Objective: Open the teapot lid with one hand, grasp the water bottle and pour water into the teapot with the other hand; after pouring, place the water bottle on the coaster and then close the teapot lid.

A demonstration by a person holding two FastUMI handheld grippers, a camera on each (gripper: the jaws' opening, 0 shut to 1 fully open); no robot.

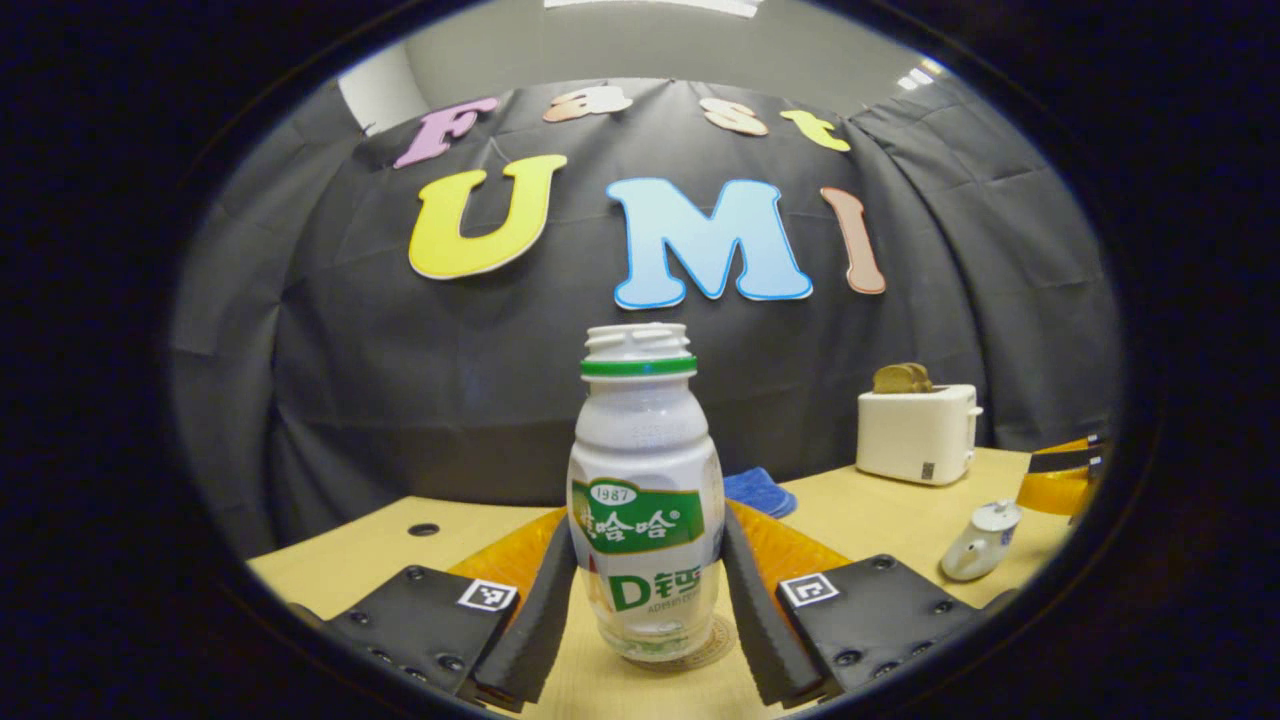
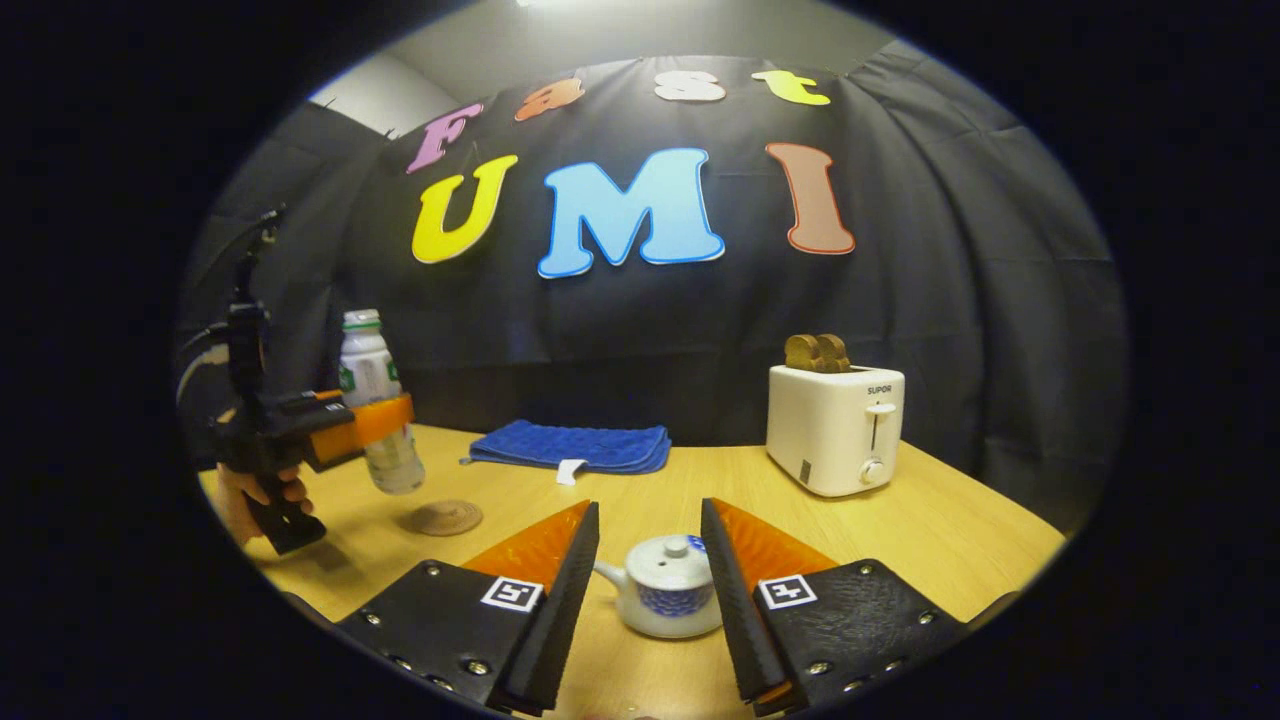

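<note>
A white uncapped water bottle (image 1: 645,500) with a green label stands upright between my left gripper's (image 1: 648,515) fingers, which press on both its sides. In the right gripper view the left gripper (image 2: 375,420) holds this bottle (image 2: 372,400) in the air, just left of and above the round coaster (image 2: 445,517). Part of the coaster (image 1: 700,650) peeks out under the bottle's base. The small white teapot (image 2: 665,595) with a blue pattern sits on the table, lid on, between the spread fingers of my open right gripper (image 2: 650,515). The teapot (image 1: 980,545) also appears at the right in the left gripper view.
A white toaster (image 2: 835,430) holding bread slices stands at the back right of the wooden table (image 2: 950,540). A folded blue cloth (image 2: 570,445) lies at the back middle. A hand (image 2: 255,500) grips the left gripper's handle near the table's left edge.
</note>
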